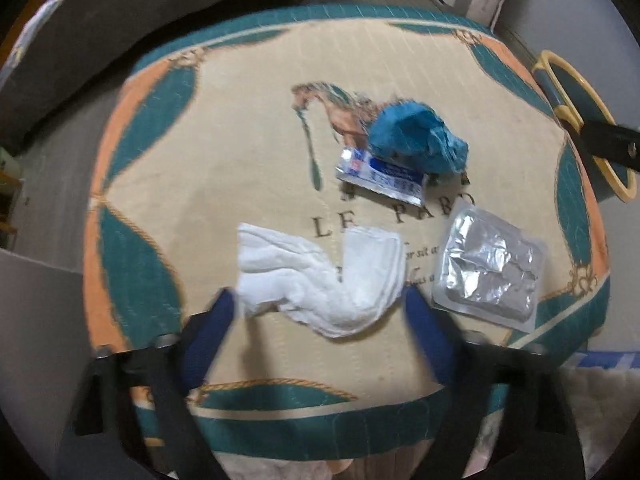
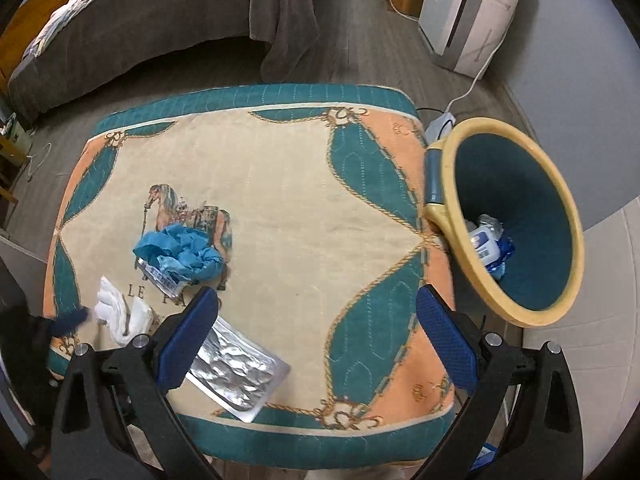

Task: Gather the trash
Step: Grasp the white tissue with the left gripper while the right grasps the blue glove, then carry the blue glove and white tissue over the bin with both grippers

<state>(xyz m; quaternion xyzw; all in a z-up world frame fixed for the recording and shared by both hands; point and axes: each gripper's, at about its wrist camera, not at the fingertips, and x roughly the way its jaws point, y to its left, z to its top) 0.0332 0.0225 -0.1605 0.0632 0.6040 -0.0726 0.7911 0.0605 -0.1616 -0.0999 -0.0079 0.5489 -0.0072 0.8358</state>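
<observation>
A: Which gripper is sitting closer to the white tissue [image 1: 320,280]?

B: The left gripper [image 1: 320,312]. Its fingers are standing wide apart and holding nothing, and the tissue is lying just ahead of them, between the two tips, near the front edge of the cushioned surface [image 1: 248,152].

A: How is the tissue's long axis running?

B: Roughly side to side, across the line of the fingers, with a bend in the middle. So the tips are bracketing its two ends rather than its narrow waist. I am judging that a close from here would be bunching it lengthwise, which soft paper should tolerate.

A: And the right gripper [image 2: 316,316]?

B: Also spread open and empty, hanging over the front edge nearer the right side. The foil packet [image 2: 240,376] is lying partly under its left finger; the tissue is sitting well off to its left.

A: What else is waiting?

B: A crumpled blue paper [image 1: 416,140] is resting near the middle of the surface, overlapping a small blue-and-white wrapper [image 1: 380,176]. The bin [image 2: 560,216] is standing just off the right edge, tilted toward the camera, with some wrappers already inside.
</observation>
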